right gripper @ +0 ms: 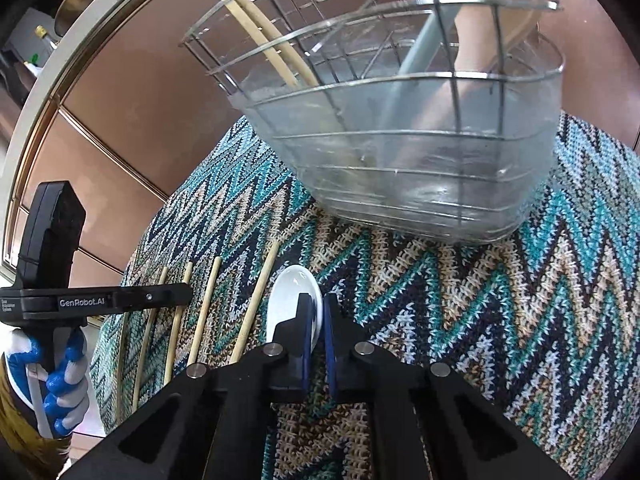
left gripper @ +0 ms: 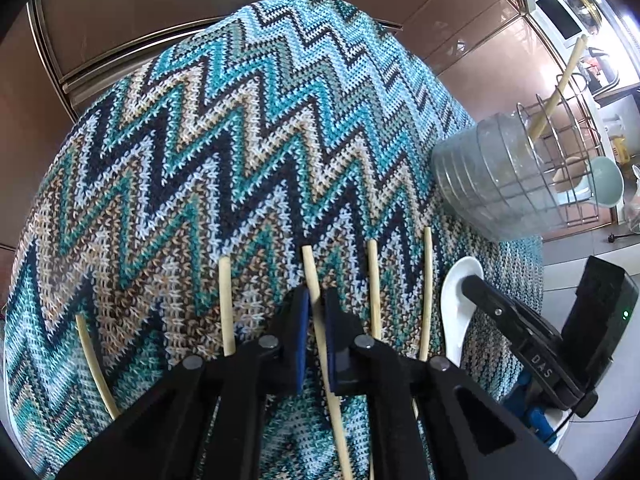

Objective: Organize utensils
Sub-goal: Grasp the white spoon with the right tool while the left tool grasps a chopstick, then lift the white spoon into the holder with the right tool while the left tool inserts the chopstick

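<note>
The left tool (left gripper: 316,328) is seen with its pads closed narrowly about one chopstick (left gripper: 311,276) lying on the zigzag cloth (left gripper: 240,128). The right tool (right gripper: 317,330) is seen clamped on the white spoon (right gripper: 288,288), just right of the chopsticks. Beyond stands the wire utensil holder (right gripper: 400,128).

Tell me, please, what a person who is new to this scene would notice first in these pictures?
First the zigzag knitted cloth in teal, navy and beige, which covers the whole surface. On it lies a row of bamboo chopsticks; the left gripper has its jaws around one chopstick, and the right gripper is at a white ceramic spoon. Behind stands a wire utensil basket that holds chopsticks and spoons.
</note>
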### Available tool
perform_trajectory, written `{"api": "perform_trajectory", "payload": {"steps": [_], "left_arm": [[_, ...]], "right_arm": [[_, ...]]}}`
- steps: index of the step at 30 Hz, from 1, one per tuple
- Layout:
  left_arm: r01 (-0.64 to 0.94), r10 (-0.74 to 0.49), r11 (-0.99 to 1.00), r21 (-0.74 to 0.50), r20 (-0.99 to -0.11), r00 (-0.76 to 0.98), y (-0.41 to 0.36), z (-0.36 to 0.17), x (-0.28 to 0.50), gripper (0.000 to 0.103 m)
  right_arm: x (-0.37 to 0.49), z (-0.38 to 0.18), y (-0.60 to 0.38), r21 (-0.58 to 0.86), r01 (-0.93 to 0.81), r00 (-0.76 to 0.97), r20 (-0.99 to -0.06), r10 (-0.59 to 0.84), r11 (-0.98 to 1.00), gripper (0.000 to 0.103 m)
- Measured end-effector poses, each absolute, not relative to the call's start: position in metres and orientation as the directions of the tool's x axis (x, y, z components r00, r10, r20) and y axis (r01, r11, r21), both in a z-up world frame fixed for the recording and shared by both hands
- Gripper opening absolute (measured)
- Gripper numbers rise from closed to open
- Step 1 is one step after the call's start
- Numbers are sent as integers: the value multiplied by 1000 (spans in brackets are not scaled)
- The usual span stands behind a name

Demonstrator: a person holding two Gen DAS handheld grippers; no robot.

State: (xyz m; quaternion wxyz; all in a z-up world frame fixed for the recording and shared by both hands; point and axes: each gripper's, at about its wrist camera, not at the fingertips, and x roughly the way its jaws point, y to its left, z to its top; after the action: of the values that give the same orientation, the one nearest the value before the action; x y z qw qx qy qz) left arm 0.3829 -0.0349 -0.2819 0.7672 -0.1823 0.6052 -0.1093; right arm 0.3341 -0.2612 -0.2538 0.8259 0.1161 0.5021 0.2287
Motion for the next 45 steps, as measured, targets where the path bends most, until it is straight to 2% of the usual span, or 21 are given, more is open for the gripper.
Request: {"api": "perform_trajectory", "payload": {"steps": [9, 19, 29, 45], "left_arm": [[-55, -409, 890, -452, -846, 342, -25, -276, 367, 5], [31, -443, 859, -511, -711, 546, -6, -218, 317, 5], [112, -424, 869, -481, -610, 670, -2, -161, 259, 5], [203, -369, 899, -387, -422, 828, 8, -76, 153, 5]], "right_arm": [[298, -220, -263, 344, -276, 489, -753, 440, 897, 6], [234, -168, -265, 247, -252, 634, -688, 352, 936, 6], [169, -128, -263, 212, -189, 741, -610, 281, 959, 6], [74, -58, -252, 179, -131, 889, -415, 196, 975, 6]]}}
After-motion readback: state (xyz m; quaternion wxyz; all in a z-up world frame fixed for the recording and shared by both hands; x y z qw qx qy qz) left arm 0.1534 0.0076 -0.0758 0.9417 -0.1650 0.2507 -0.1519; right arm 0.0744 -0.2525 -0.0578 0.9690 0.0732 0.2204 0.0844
